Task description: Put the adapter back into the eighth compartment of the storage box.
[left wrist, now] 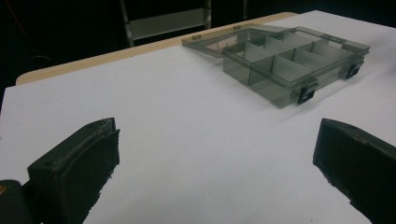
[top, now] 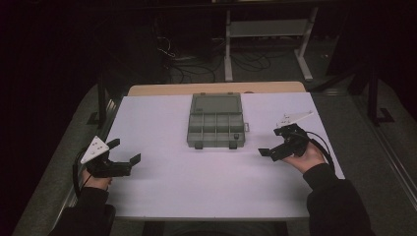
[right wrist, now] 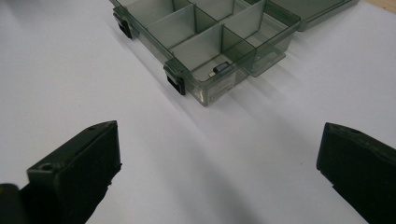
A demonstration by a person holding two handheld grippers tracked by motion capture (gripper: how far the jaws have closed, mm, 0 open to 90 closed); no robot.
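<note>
While both grippers rest low over the white desk [top: 196, 187], the grey compartment box [top: 215, 128] lies open at upper centre of the high view, lid flat behind it. Left gripper [top: 124, 150], lower left, has its fingers spread and empty. Right gripper [top: 269, 142], right of centre, likewise; a small dark part [right wrist: 221, 68] sits in the box's near corner compartment.

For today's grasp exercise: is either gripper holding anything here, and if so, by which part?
Nothing is held. The left gripper and right gripper both have open, empty jaws, apart from the open box.
</note>
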